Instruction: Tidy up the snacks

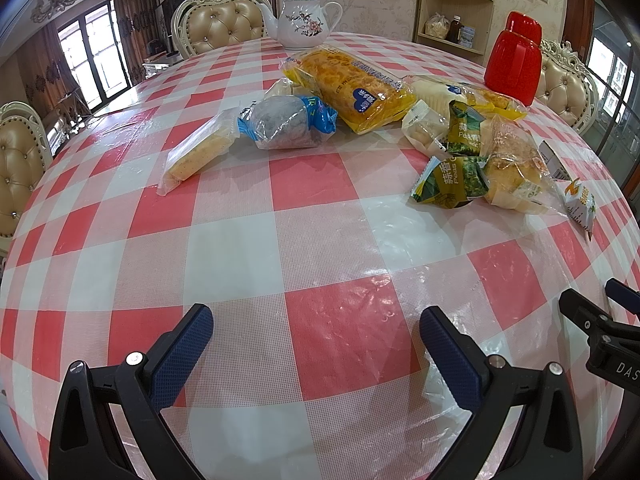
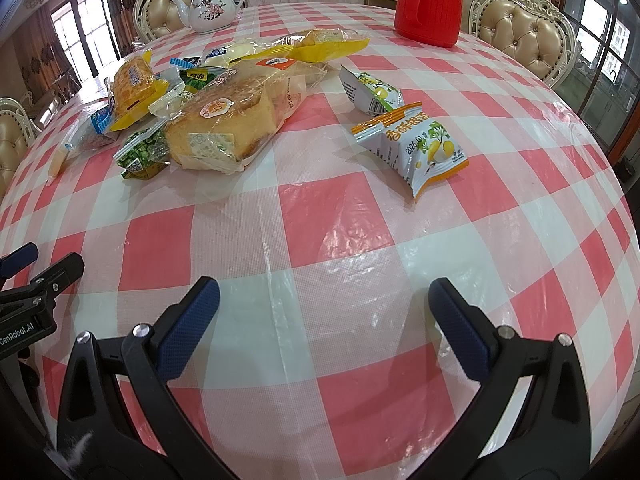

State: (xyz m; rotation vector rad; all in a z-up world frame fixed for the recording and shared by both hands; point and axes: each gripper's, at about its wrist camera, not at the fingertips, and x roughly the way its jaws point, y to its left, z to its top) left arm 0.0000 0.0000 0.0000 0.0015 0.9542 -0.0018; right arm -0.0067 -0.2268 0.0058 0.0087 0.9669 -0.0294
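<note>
Wrapped snacks lie scattered on a red-and-white checked table [image 1: 320, 248]. In the left wrist view: a long biscuit pack [image 1: 198, 154], a blue-wrapped grey bun [image 1: 286, 122], a yellow bread pack [image 1: 352, 88], green pea packets [image 1: 448, 182] and a wrapped cake [image 1: 514, 170]. In the right wrist view: the cake [image 2: 230, 120], a green pea packet [image 2: 142, 152], and two white-orange snack packets [image 2: 420, 148] [image 2: 370, 90]. My left gripper [image 1: 316, 322] is open and empty over the near table. My right gripper [image 2: 324, 296] is open and empty, well short of the snacks.
A white floral teapot [image 1: 306, 20] and a red thermos [image 1: 514, 60] stand at the table's far side. Padded chairs [image 2: 524, 36] surround the table. A wooden shelf [image 1: 452, 8] stands behind. The other gripper shows at the edge of each view [image 1: 600, 328] [image 2: 36, 292].
</note>
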